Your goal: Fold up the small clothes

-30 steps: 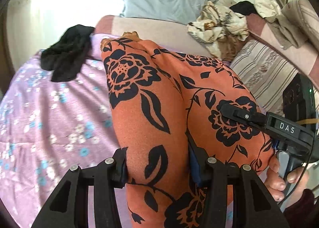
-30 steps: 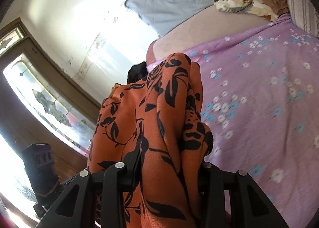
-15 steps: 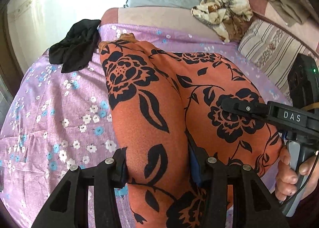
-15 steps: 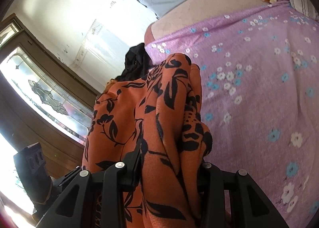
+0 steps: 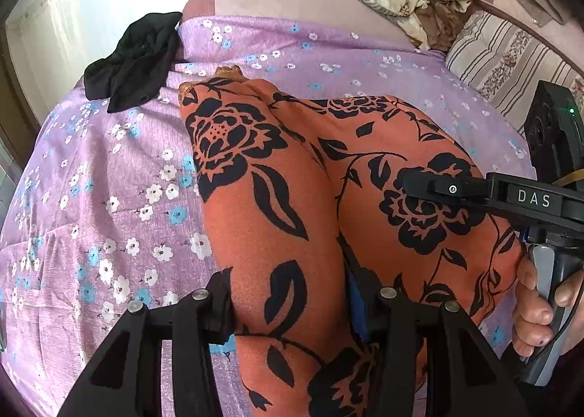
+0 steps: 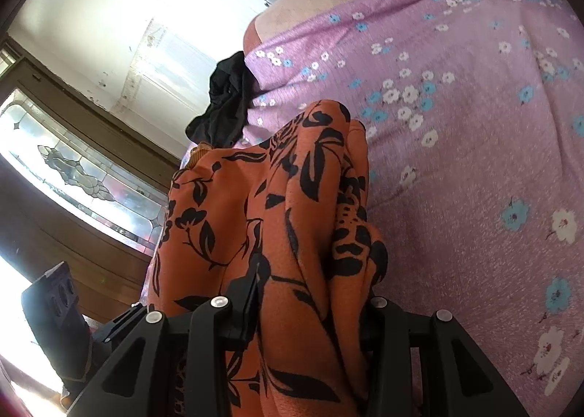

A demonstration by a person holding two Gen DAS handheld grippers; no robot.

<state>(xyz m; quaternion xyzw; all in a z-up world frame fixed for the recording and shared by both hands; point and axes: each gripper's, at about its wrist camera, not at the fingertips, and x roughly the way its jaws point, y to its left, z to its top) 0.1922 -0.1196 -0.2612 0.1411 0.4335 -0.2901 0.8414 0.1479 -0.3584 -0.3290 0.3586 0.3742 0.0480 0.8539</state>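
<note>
Left gripper (image 5: 292, 293) and right gripper (image 6: 310, 311) each pinch a bunched edge of the orange black-floral garment (image 5: 292, 179), which is held between them over the lilac floral bedsheet (image 5: 109, 179).

Left gripper (image 5: 292, 302) and right gripper (image 6: 310, 311) angled downward, jaws of both clamped on cloth.

each view looks out from its own gripper, tilted down and close over the orange cloth (image 5: 277, 220) (image 6: 277, 220). both face up the bed (image 5: 109, 168) (image 6: 474, 161) and share the black garment (image 5: 135, 62) (image 6: 226, 99).
</note>
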